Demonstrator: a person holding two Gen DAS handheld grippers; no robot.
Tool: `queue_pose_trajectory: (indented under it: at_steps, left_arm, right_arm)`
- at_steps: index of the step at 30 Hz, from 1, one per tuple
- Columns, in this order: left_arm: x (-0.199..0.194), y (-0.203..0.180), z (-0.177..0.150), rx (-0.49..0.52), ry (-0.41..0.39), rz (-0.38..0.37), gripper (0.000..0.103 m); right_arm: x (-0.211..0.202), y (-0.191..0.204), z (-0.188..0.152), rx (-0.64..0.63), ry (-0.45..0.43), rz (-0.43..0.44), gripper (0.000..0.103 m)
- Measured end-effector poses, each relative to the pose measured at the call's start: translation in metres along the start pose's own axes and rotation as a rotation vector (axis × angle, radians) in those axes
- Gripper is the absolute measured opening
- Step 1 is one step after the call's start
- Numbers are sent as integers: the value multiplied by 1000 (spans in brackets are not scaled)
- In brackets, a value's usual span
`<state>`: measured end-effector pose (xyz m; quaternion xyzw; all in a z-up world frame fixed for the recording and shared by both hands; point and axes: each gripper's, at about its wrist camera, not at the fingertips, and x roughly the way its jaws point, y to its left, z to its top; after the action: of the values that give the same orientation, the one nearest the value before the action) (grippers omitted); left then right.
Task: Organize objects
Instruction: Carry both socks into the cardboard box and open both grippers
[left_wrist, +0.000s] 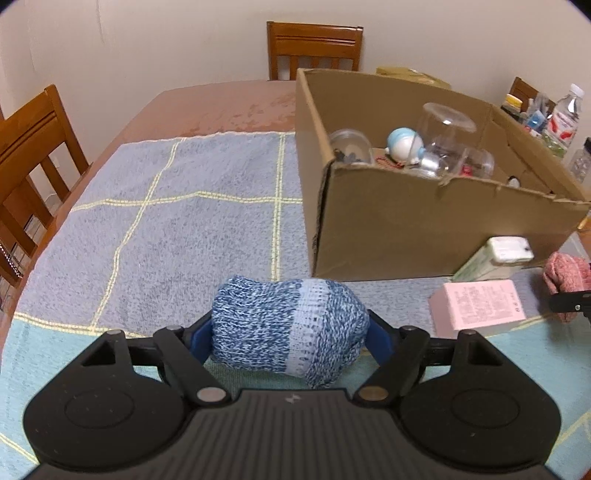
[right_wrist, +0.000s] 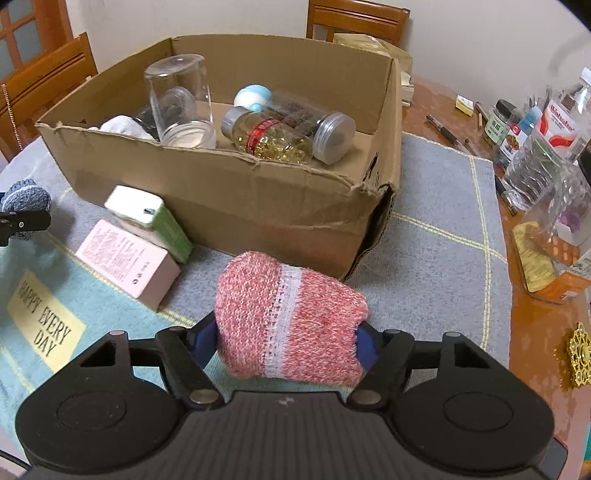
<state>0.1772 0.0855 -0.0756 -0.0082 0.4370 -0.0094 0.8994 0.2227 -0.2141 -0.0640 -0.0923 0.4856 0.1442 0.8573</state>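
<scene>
A: Where do the 2 knitted bundles stand?

B: The blue sock roll (left_wrist: 288, 328) is pinched between the fingers of the left gripper (left_wrist: 290, 334), held just above the blue checked cloth (left_wrist: 177, 221). The pink sock roll (right_wrist: 288, 321) is clamped the same way in the right gripper (right_wrist: 286, 339), in front of the near wall of the cardboard box (right_wrist: 258, 206). Neither gripper is spread; each is pressed onto its roll.

A: So which step is this?

B: I'd judge it the carry: both rolls picked up, neither in the box yet. The box already holds an upturned glass (right_wrist: 181, 103), a capsule bottle (right_wrist: 269, 136), a clear jar with a metal lid (right_wrist: 314, 125) and a small blue-and-white toy (right_wrist: 253, 96).

A: And next?

B: Probably lifting each roll over the torn front rim and letting go where the floor is bare, clear of the glass. The pink carton (right_wrist: 125, 258) and the green-and-white carton (right_wrist: 147, 218) lie on the cloth just before the box, so they look left to do.
</scene>
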Motion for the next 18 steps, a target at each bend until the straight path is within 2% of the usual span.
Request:
queue_pose_trajectory:
  at_steps: [9,13,18]
  left_arm:
    - [-43,-11,19,44,-9,-64,79]
    - [-61,-15,36,36,-28,-96,79]
    - [-74,-23,62,66,-64,-106,79]
  right_arm:
    - [-41,-1,10,4,-19,42,75]
    - [-62,-2,19,7,-29,22,75]
    - [-82,-4,35,19,-53,38,75]
